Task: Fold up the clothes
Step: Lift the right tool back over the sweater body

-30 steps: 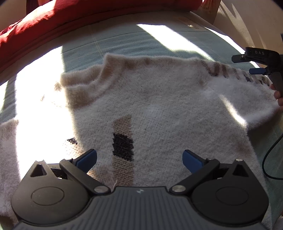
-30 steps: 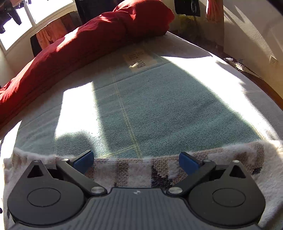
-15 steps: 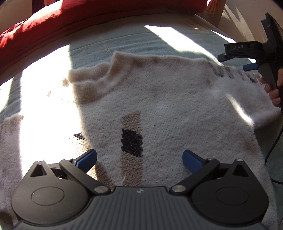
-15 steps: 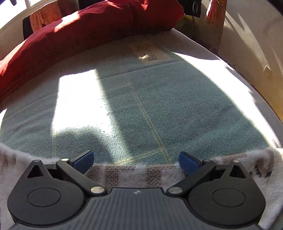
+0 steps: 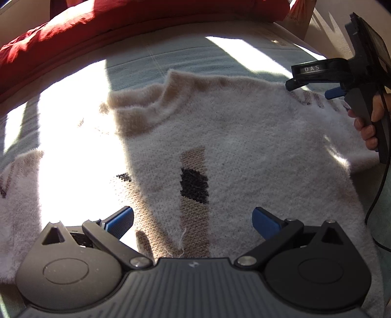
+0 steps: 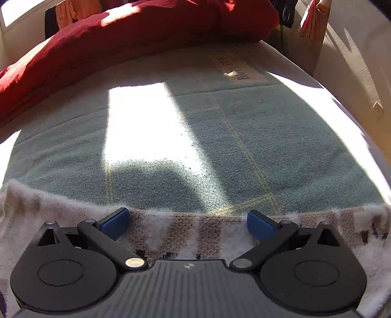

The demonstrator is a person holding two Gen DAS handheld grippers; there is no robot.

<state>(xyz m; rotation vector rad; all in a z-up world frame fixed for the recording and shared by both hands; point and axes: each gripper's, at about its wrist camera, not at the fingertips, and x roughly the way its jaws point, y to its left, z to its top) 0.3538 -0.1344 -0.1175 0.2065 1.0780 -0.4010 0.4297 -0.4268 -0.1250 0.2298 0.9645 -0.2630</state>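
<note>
Both of my grippers, left gripper [image 5: 193, 217] and right gripper [image 6: 187, 219], hover with fingers apart over the sweater [image 5: 244, 146], spread flat on the bed [image 6: 220, 137] for folding

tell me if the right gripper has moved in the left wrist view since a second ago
Yes. The right gripper has come up and inward from the frame's right edge, now showing far more of itself above the sweater, whose sleeve it sat beside before.

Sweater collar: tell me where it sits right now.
In the left wrist view the sweater collar lies upper left of centre on the green bed cover, below the red duvet and beyond the open left gripper.
</note>
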